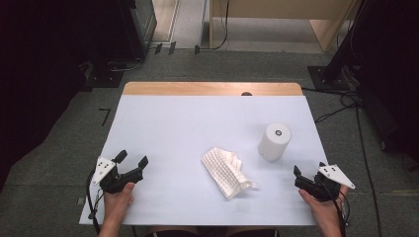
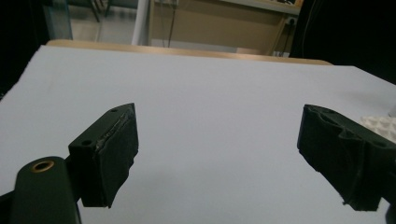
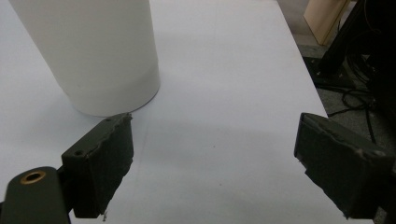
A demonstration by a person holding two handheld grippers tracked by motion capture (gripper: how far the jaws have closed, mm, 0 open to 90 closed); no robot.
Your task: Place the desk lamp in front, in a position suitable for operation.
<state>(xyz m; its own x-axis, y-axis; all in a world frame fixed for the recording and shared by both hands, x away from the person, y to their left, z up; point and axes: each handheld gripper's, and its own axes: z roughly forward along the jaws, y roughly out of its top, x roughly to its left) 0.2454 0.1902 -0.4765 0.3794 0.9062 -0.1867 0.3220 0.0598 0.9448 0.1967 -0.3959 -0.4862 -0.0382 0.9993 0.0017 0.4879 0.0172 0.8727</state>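
One cloth (image 1: 227, 172) lies crumpled mid-table (image 1: 173, 123). One white cylinder (image 1: 274, 141) stands just right of it. Two grippers flank the cloth: left gripper (image 1: 132, 160) and right gripper (image 1: 309, 172), both spread wide, grasping nothing.

A matt white plastic cylinder (image 1: 274, 141) and a waffle-textured white cloth (image 1: 226, 172) are borne by the smooth, matt counter (image 1: 173, 123).
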